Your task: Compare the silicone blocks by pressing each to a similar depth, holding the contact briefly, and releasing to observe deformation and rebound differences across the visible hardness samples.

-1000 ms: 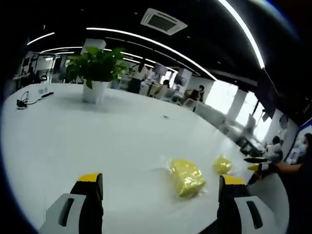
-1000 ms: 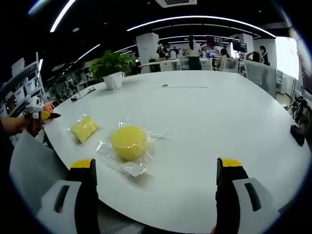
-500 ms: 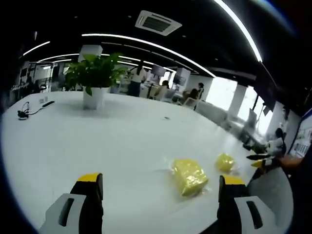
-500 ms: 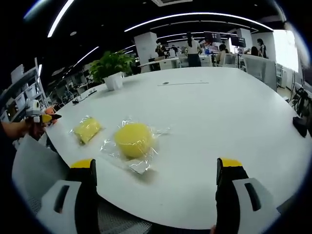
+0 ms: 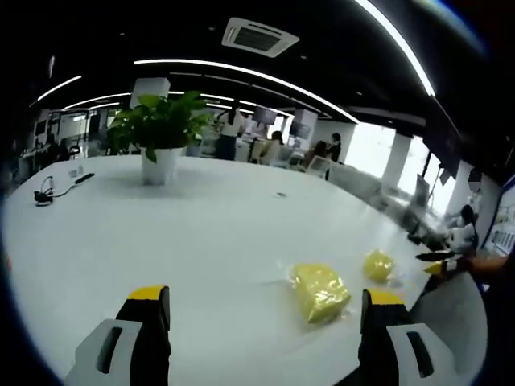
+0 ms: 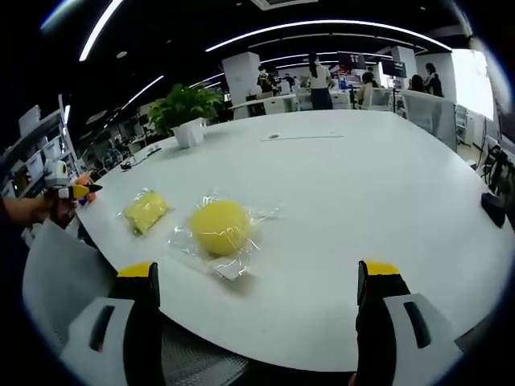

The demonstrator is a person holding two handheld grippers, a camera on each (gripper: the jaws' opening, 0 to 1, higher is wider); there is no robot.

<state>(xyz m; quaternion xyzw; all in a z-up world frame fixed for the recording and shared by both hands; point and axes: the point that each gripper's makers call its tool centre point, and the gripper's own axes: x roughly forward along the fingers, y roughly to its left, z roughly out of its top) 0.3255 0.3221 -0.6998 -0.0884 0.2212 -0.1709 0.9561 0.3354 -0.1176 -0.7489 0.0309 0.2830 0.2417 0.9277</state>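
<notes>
Nothing on the white table [image 6: 386, 185] has moved; both tools [image 5: 265, 322] [image 6: 257, 322] hover wide above the wrapped yellow blocks [image 6: 219, 227].

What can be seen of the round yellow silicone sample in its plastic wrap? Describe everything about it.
The round yellow sample looks like a smooth, matte dome or ball, sealed in a crinkled clear plastic wrap that spreads flat around it. It lies on the white table near the edge, beside a flatter yellow block. Nothing presses it; the right gripper hangs open short of it. In the left gripper view it is small and far.
</notes>
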